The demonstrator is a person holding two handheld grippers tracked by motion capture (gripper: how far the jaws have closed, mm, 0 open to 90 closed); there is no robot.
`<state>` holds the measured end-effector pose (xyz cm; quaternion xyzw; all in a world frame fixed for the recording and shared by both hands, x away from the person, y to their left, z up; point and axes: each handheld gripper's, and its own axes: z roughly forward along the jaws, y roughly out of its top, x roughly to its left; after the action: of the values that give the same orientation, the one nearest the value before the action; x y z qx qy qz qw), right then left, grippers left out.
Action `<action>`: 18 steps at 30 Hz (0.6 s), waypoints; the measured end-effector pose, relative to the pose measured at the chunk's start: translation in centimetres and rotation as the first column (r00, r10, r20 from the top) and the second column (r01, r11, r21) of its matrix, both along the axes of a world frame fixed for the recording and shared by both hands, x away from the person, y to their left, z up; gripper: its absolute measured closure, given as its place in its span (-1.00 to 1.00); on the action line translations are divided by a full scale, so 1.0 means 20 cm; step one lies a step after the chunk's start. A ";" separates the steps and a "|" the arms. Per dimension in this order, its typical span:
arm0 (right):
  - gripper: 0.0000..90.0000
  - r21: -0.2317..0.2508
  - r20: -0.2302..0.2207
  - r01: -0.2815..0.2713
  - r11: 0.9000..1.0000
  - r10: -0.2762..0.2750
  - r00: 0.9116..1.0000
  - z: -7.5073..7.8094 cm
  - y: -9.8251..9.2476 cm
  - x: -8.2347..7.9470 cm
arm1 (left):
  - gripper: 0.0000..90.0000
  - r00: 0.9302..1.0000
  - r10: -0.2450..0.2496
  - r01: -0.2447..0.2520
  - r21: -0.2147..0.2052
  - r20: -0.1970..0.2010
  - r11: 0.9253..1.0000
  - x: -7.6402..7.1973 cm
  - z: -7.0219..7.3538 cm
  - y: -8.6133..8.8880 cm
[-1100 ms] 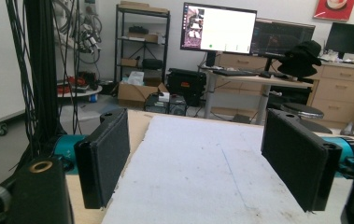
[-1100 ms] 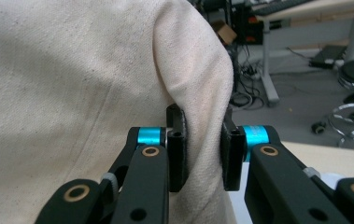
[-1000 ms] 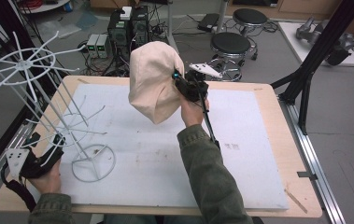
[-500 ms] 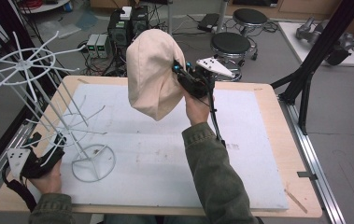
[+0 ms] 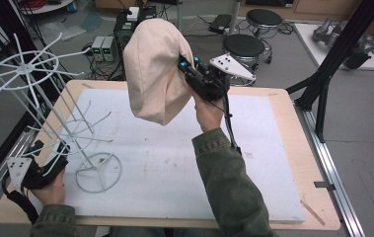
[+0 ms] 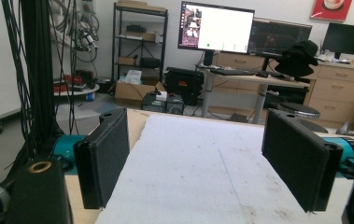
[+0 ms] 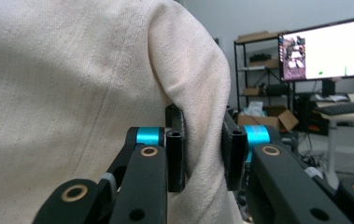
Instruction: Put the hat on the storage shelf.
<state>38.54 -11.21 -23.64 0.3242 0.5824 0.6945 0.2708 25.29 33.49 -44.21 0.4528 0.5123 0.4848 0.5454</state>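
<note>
Your right tongs [image 5: 182, 64] have come up and away from you since a second ago, and the beige cloth hat [image 5: 154, 69] has risen with them. It now hangs clear above the far part of the desk [image 5: 293, 153], over the white mat [image 5: 184, 168], touching neither.

Right tongs: clamped on a fold of the hat's fabric; in the right gripper view the cloth [image 7: 72, 93] is pinched between both black pads [image 7: 175, 154], jaws narrow. The hat's crown is uppermost and the rest drapes down to the left of the tongs in the high view. Your right hand [image 5: 206, 111] holds the gripper body from below, grey three-cornered plate on top, cable trailing down along your sleeve.

Left tongs [image 6: 202, 158]: wide apart, nothing between them, pointing level across the mat in the left gripper view. Your left hand [image 5: 46, 185] has stayed put at the near-left corner of the desk, just beside the ring base of the white wire rack [image 5: 51, 113]. That rack stands upright on the left part of the mat, well apart from the hat.
</note>
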 end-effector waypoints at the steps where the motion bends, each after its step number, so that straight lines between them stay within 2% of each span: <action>1: 0.70 0.014 0.010 -0.016 1.000 0.016 1.000 0.03 0.00 -0.01 | -0.48 1.000 -0.001 0.001 -0.001 -0.001 1.000 0.00 0.00 0.00; 10: 0.70 0.068 0.077 -0.062 0.996 0.056 0.995 0.15 0.02 -0.05 | -0.48 1.000 0.001 -0.001 -0.004 0.003 1.000 0.00 0.00 0.00; 15: 0.69 0.093 0.124 -0.085 0.992 0.073 0.990 0.18 0.03 -0.09 | -0.48 1.000 0.000 0.000 -0.005 0.003 1.000 0.00 0.00 0.01; 18: 0.69 0.106 0.133 -0.105 0.989 0.090 0.987 0.19 0.03 -0.11 | -0.48 1.000 -0.001 0.001 -0.005 0.003 1.000 0.00 0.00 0.00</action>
<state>36.38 -10.59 -19.74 0.2648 0.5388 0.7581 0.2546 25.29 33.55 -44.17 0.4511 0.5123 0.4839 0.5476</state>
